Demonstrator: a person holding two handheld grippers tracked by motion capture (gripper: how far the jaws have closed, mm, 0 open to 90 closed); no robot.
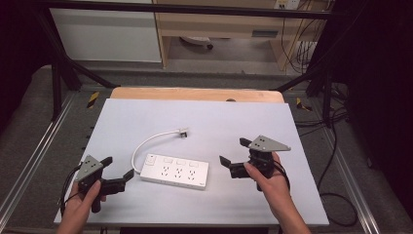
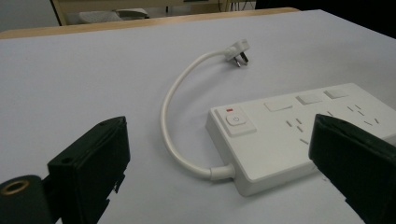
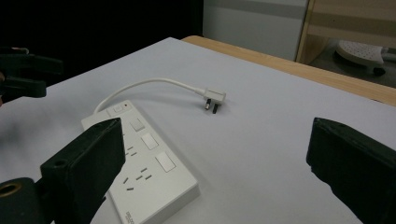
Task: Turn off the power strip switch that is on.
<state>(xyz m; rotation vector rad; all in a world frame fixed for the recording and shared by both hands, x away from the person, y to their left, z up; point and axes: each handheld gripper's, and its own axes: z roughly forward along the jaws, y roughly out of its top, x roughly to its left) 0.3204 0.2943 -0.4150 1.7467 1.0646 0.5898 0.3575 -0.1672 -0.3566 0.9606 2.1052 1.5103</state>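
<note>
A white power strip [image 1: 175, 171] [image 2: 303, 133] [image 3: 144, 163] lies flat near the front middle of the pale table sheet [image 1: 219, 122]. Its short white cord [image 1: 146, 144] [image 2: 175, 116] [image 3: 140, 86] curves back to a plug [image 1: 183, 132] [image 2: 239, 52] [image 3: 214, 100] lying loose on the sheet. My left gripper [image 1: 118, 168] [image 2: 219, 168] is just left of the strip, open, with nothing between its jaws. To the strip's right my right gripper [image 1: 234, 151] [image 3: 215, 172] is held open and bare as well. In the right gripper view the left gripper's fingers [image 3: 28, 74] show at the far left.
The table's wooden back edge [image 1: 195, 93] runs behind the sheet. Metal frame rails [image 1: 34, 146] flank both sides, and cables [image 1: 336, 141] trail on the floor at the right. A cabinet and desk [image 1: 219, 24] stand beyond the table.
</note>
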